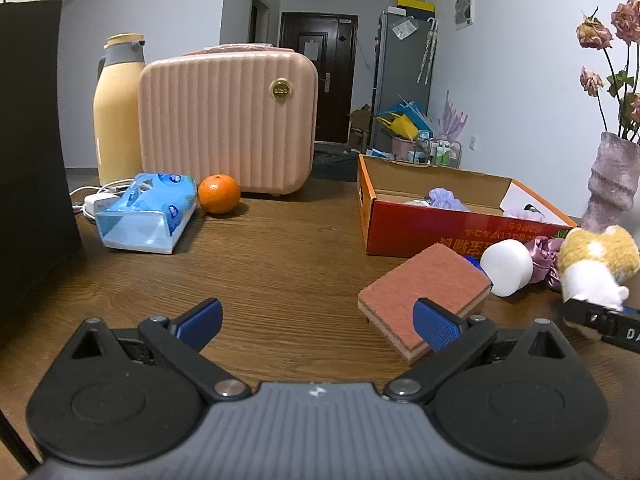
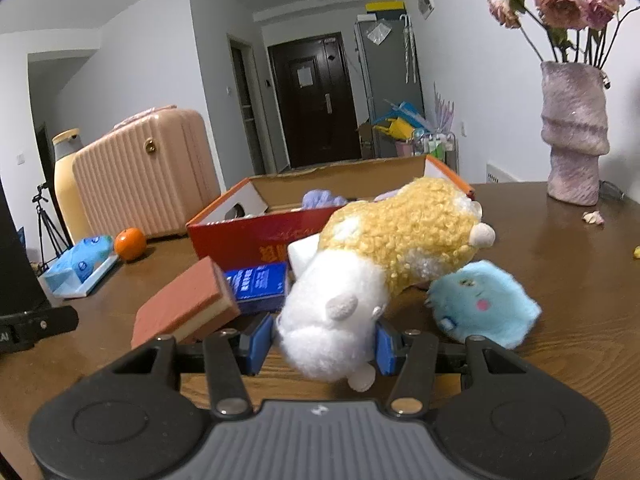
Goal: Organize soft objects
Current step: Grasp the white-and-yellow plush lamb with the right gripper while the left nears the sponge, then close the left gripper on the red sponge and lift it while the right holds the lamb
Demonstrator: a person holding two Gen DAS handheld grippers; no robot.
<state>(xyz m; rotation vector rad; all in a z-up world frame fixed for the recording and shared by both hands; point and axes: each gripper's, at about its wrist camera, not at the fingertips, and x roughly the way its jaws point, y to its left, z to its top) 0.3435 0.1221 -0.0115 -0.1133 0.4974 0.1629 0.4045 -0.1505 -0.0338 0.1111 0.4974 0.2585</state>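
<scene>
Hanging by its white rear end, the yellow-and-white plush toy (image 2: 384,256) is clamped between the blue pads of the right gripper (image 2: 323,347), its curly yellow body tilting up toward the open red cardboard box (image 2: 236,236); whether any part of it touches the table (image 2: 560,264) I cannot tell; the jaws press into the white fluff on both sides. Just beside it to the right lies a light blue plush toy (image 2: 482,304), flat on the wood; to the left a small blue packet (image 2: 256,286) sits against the box front, and a terracotta scouring sponge (image 2: 184,304) leans tilted beside that. Inside the box a lilac soft thing (image 2: 322,199) shows above the wall. The left gripper (image 1: 320,322) hovers low over the table with its jaws wide apart and nothing between them, the sponge just ahead of its right pad; a white cylinder (image 1: 506,266) and a purple satin scrunchie (image 1: 544,256) lie past the sponge. Farther off stand a tissue pack (image 1: 146,210), an orange (image 1: 219,193), a pink ribbed case (image 1: 228,120), a yellow thermos (image 1: 118,112) and a mauve vase (image 2: 574,136) of dried roses.
</scene>
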